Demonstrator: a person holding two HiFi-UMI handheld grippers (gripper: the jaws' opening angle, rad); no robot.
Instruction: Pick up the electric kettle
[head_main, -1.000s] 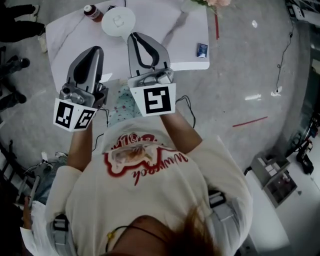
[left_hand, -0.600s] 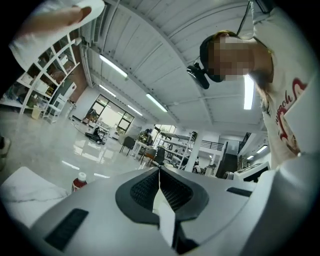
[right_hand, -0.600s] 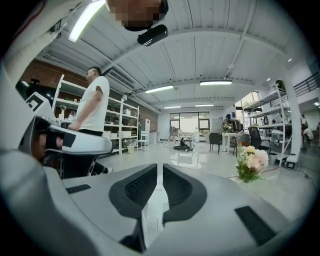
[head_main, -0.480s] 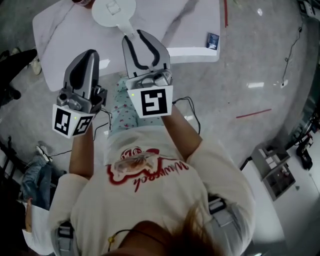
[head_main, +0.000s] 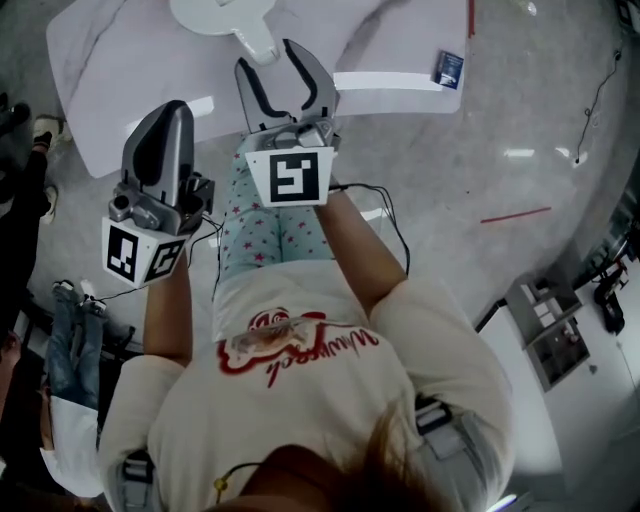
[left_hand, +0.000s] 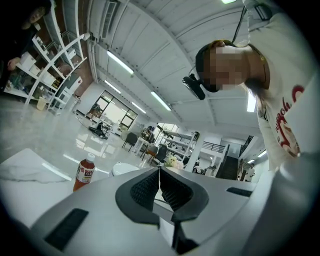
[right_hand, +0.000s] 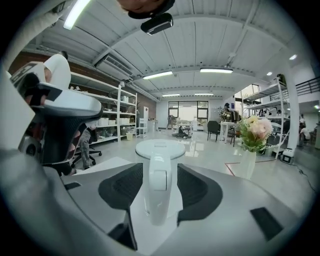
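The white electric kettle (head_main: 222, 12) stands on the white table (head_main: 120, 60), its handle (head_main: 260, 44) pointing toward me. My right gripper (head_main: 268, 58) is open; its jaws have just been opening and now stand on either side of the handle. In the right gripper view the handle (right_hand: 159, 192) sits between the dark pads (right_hand: 125, 187) with a gap on each side. My left gripper (head_main: 170, 115) hovers over the table's near edge, left of the kettle, shut with nothing in it. In the left gripper view its pads (left_hand: 172, 192) meet, and the kettle's lid (left_hand: 122, 169) shows behind.
A bottle with a red label (left_hand: 85, 172) stands on the table left of the kettle. A vase of flowers (right_hand: 252, 145) stands to the kettle's right. A small blue box (head_main: 449, 67) lies near the table's right corner. A cable (head_main: 395, 235) trails on the floor.
Both grippers have sunk toward the table. The right gripper's jaws went from shut to wide open and now straddle the kettle's handle. The left gripper stayed shut.
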